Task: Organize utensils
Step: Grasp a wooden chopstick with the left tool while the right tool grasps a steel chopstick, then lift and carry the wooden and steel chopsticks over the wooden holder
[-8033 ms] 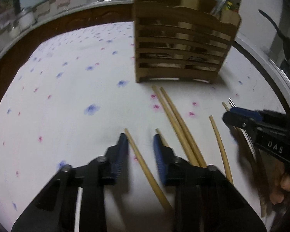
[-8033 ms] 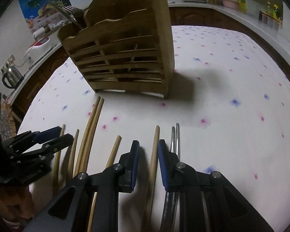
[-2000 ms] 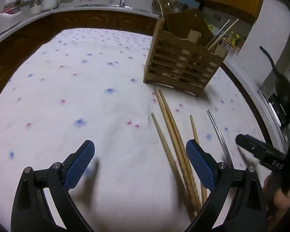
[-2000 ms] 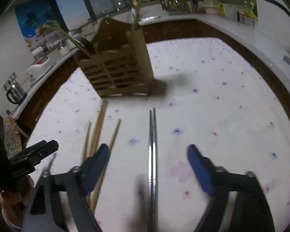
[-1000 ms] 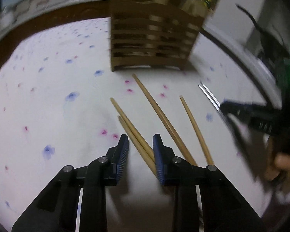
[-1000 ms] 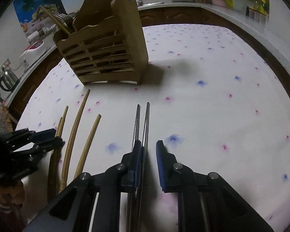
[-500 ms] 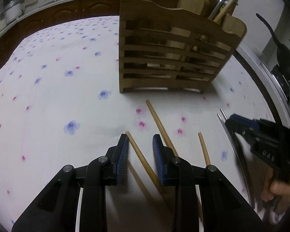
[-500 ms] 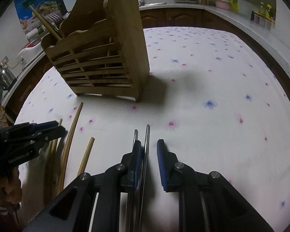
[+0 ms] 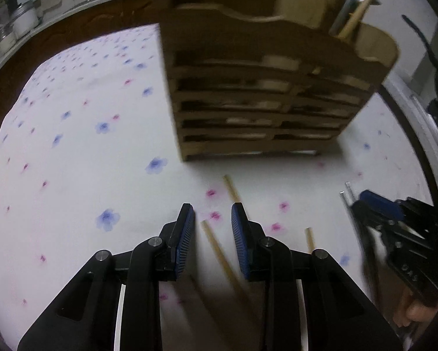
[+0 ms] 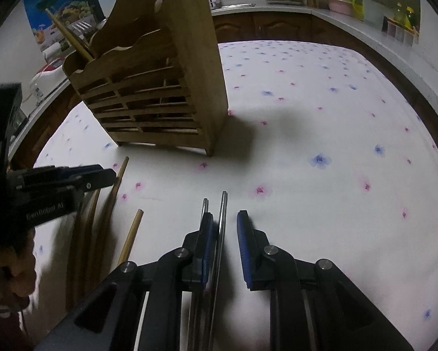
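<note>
A slatted wooden utensil holder (image 9: 263,87) stands on the flowered tablecloth (image 9: 72,161); it also shows in the right wrist view (image 10: 154,87), with chopsticks sticking out of it. My left gripper (image 9: 212,228) has its jaws narrowly apart around a wooden chopstick (image 9: 219,251) that runs back between them. My right gripper (image 10: 224,231) has its jaws narrowly apart around a pair of metal chopsticks (image 10: 222,228), which lean against the left pad. Other wooden chopsticks (image 10: 113,193) lie on the cloth at the left.
The right gripper appears at the right of the left wrist view (image 9: 394,222); the left gripper appears at the left of the right wrist view (image 10: 58,181). A kitchen counter (image 10: 365,23) with jars and a green cup runs behind the table.
Both grippers have moved forward, closer to the wooden holder, each with its chopsticks still between the jaws. The holder looks larger in both views.
</note>
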`<state>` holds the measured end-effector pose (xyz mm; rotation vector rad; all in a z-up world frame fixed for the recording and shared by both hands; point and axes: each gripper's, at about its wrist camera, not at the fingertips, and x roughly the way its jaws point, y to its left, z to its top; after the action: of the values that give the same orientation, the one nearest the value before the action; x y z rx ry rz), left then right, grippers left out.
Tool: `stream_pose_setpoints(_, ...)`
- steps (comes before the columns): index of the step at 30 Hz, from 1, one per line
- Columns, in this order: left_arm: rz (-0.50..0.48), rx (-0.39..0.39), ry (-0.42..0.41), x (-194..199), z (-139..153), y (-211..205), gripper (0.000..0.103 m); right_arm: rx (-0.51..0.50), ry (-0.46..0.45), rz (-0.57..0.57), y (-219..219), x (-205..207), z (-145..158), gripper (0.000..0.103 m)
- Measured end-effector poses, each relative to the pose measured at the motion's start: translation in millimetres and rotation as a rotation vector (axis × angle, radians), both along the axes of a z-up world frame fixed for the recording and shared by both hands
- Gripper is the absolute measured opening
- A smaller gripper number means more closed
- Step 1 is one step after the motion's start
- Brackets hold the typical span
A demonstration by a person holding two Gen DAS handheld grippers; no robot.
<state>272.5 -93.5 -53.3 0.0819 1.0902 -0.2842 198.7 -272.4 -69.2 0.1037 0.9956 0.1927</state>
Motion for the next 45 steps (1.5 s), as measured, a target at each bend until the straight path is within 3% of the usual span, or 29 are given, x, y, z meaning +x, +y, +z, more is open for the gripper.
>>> stream_pose_setpoints(4,-0.001,-0.028,0.003,-5,-1,8,0.028,0.016,-0.007,0.005,-2,-2,-1,0.019)
stream_pose_setpoints(9,-0.033,0.047,-0.045,-12,-4,-1,0.027,-0.005,-0.009,0.004,0,-2,-1,0.019)
stream_pose_setpoints(10,-0.041,0.048,-0.052,-12,-4,-3,0.023,-0.022,-0.013,0.008,3,-2,-1,0.019)
stream_pose_setpoints(12,-0.048,0.025,-0.056,-9,-2,-5,0.012,-0.054,-0.019,0.011,8,-3,-1,0.019)
stream_pose_setpoints(14,-0.045,0.002,-0.049,-10,0,-4,0.007,-0.084,-0.028,0.014,11,-3,-1,0.017)
stream_pose_setpoints(16,-0.037,-0.067,-0.031,-11,3,2,0.006,-0.108,-0.035,0.006,12,-3,0,0.006)
stream_pose_setpoints(20,-0.041,-0.14,-0.102,-31,29,11,0.004,-0.022,-0.023,-0.026,0,-9,6,0.004)
stream_pose_setpoints(27,-0.085,-0.267,-0.254,-87,103,34,0.004,0.075,-0.161,-0.039,-10,-51,67,0.004)
stream_pose_setpoints(34,-0.089,-0.339,-0.389,-139,164,68,0.004,0.11,-0.317,-0.025,-11,-83,132,0.004)
stream_pose_setpoints(45,-0.069,-0.394,-0.538,-168,212,94,0.004,0.118,-0.485,-0.006,1,-101,196,0.004)
